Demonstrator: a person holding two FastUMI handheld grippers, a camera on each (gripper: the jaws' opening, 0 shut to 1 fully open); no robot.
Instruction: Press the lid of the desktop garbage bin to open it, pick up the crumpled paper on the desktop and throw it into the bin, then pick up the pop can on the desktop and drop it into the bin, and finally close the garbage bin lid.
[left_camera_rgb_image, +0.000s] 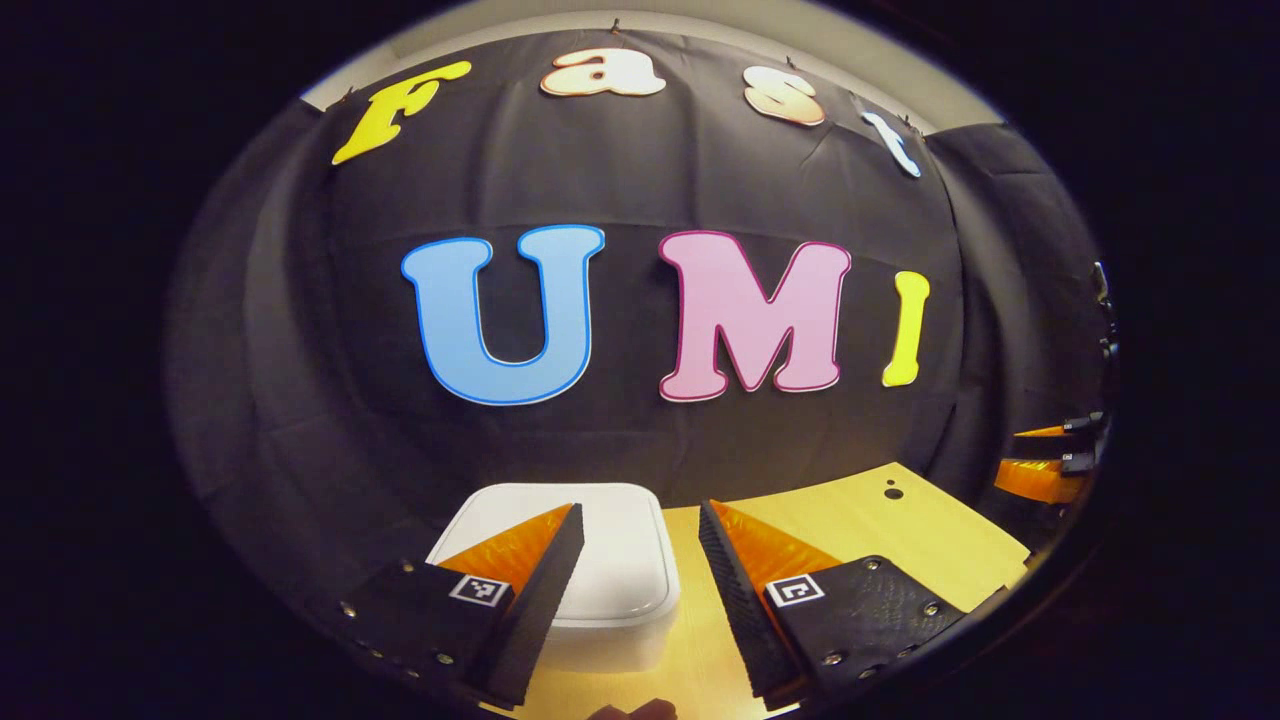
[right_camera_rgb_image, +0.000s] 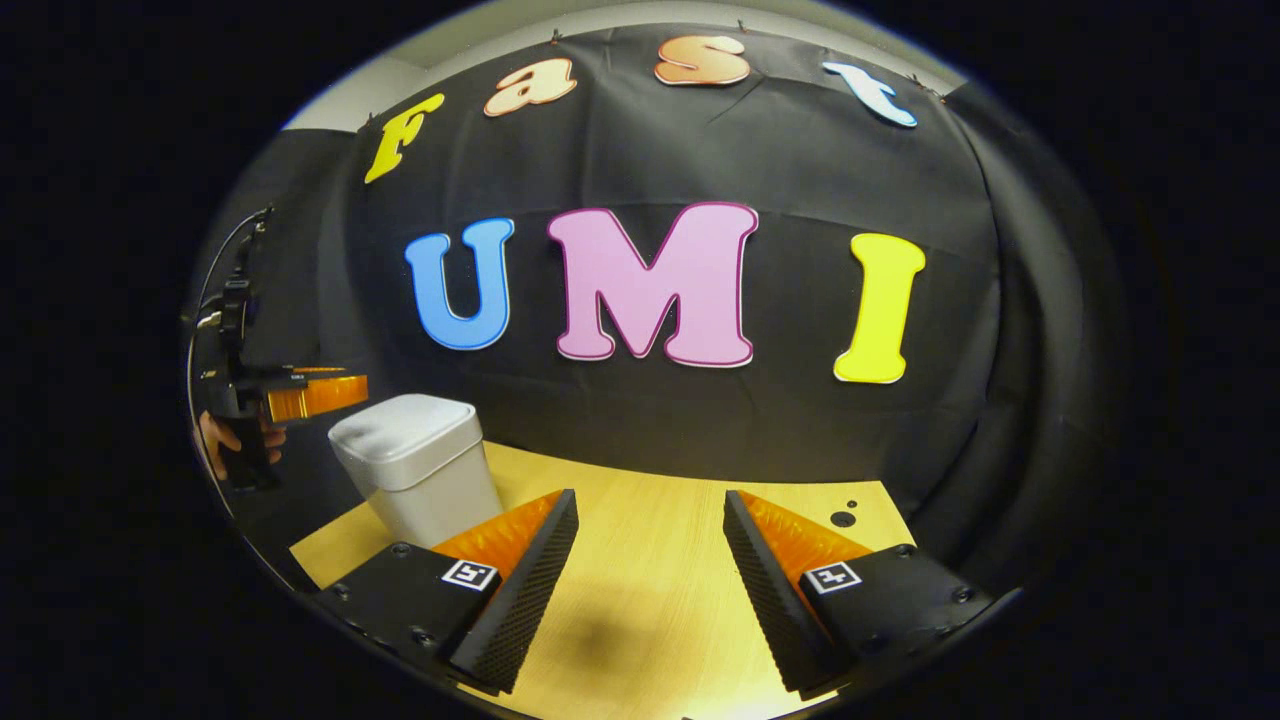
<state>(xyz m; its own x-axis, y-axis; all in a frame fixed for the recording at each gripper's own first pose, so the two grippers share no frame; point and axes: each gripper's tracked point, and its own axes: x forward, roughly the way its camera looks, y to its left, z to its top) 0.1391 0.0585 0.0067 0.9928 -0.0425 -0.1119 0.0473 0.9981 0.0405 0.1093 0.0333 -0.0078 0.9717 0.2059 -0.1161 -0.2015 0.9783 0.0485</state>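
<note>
The white garbage bin (left_camera_rgb_image: 590, 560) stands on the counter (right_camera_rgb_image: 650, 600), lid closed, just under the left tongs (left_camera_rgb_image: 640, 570). Both tongs are apart, empty. The lid probably is light, springy plastic; press its flat top.

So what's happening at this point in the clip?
A person holds a two-finger gripper in each hand over a wooden desktop. The left gripper hovers open above the white bin, whose lid is shut. The right gripper, open too, hangs over bare desktop, holding nothing.
</note>
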